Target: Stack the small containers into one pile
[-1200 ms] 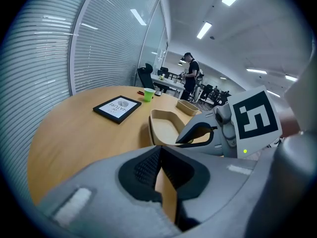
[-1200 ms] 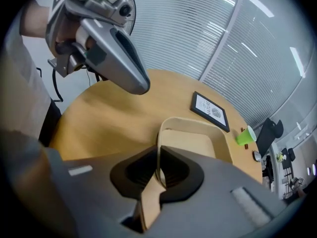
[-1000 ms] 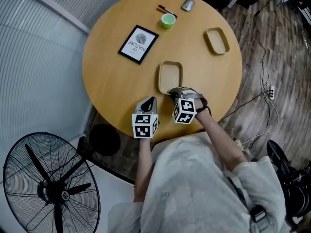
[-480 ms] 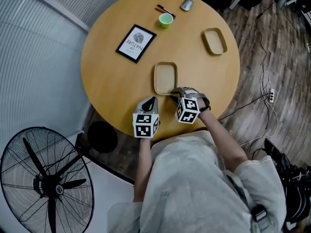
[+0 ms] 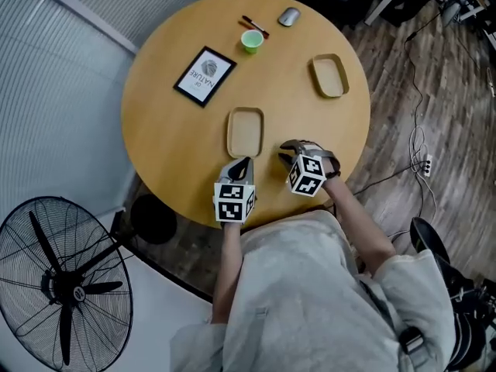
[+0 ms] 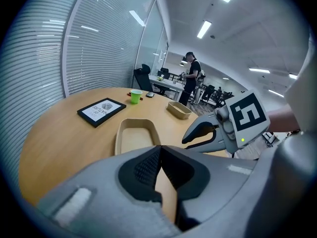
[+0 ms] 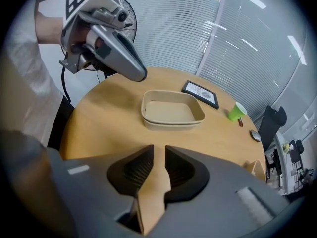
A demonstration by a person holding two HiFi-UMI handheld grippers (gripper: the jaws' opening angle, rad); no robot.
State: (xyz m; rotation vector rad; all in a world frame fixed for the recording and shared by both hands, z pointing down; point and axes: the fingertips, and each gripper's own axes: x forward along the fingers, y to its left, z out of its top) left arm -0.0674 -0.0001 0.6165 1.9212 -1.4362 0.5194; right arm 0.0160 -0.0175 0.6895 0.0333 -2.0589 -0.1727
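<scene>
Two tan containers sit nested as one pile [image 5: 245, 131] near the middle of the round wooden table [image 5: 163, 130]; the double rim of the pile [image 7: 172, 109] shows in the right gripper view. A third tan container [image 5: 328, 75] lies apart at the far right. My right gripper [image 5: 287, 149] hovers just right of the pile's near end, its jaws a little apart with nothing between them. Just short of the pile's near edge, my left gripper [image 5: 242, 163] is shut and empty. In the left gripper view the pile [image 6: 136, 135] lies ahead and the right gripper [image 6: 198, 133] to its right.
A framed picture [image 5: 204, 76], a green cup [image 5: 251, 40], a pen [image 5: 254, 26] and a grey mouse [image 5: 288, 16] lie at the table's far side. A standing fan [image 5: 62, 277] is on the floor at the left. A person [image 6: 190, 78] stands far off in the room.
My right gripper has let go of the pile's near edge, opened its jaws and drawn back to the right. The left gripper has stayed put.
</scene>
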